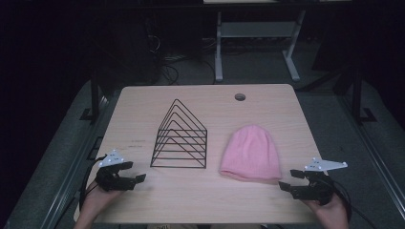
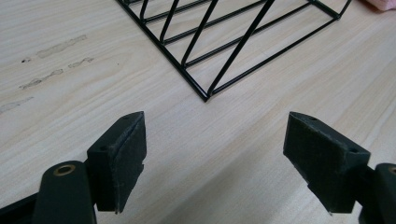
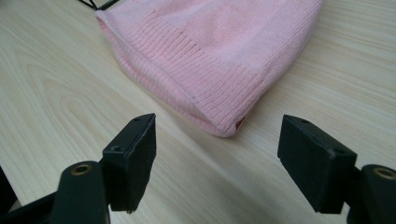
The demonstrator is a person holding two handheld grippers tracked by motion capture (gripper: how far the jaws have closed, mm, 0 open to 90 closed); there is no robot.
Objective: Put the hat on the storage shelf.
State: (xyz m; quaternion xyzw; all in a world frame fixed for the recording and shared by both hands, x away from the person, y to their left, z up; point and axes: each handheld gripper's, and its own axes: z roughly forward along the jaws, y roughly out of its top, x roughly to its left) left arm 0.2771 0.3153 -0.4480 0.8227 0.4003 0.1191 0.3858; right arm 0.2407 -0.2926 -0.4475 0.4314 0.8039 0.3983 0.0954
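A pink ribbed knit beanie (image 1: 250, 152) is seen lying flat on the light wooden tabletop (image 1: 143, 119), right of centre, with its cuffed opening turned toward the near edge. Just beside it on the left, apart from it, a black wire file rack with peaked dividers (image 1: 180, 137) is stood upright.

The right gripper (image 1: 292, 182) is held low over the near right corner of the tabletop, its fingers (image 3: 133, 161) spread wide with nothing between them. In the right gripper view the near corner of the beanie's cuff (image 3: 224, 123) is framed in the gap ahead of them, close but not touched. The left gripper (image 1: 135, 174) is held near the left front of the tabletop, its fingers (image 2: 119, 156) likewise wide apart and empty; in the left gripper view the near corner of the rack's base (image 2: 205, 95) is seen a little way ahead.

The step in hand is judged to be the approach, with nothing yet grasped. The beanie is taken to be the thing to be picked up, probably for placing on or in the rack, though that cannot be confirmed. For the next move, the right gripper would need to be advanced and lowered until the cuff's edge lies between the fingers, then closed on both knit layers. Since the fabric lies flat, a shallow angle would be called for so that one finger can be slid beneath the cuff. The rack may need steadying by the left gripper.
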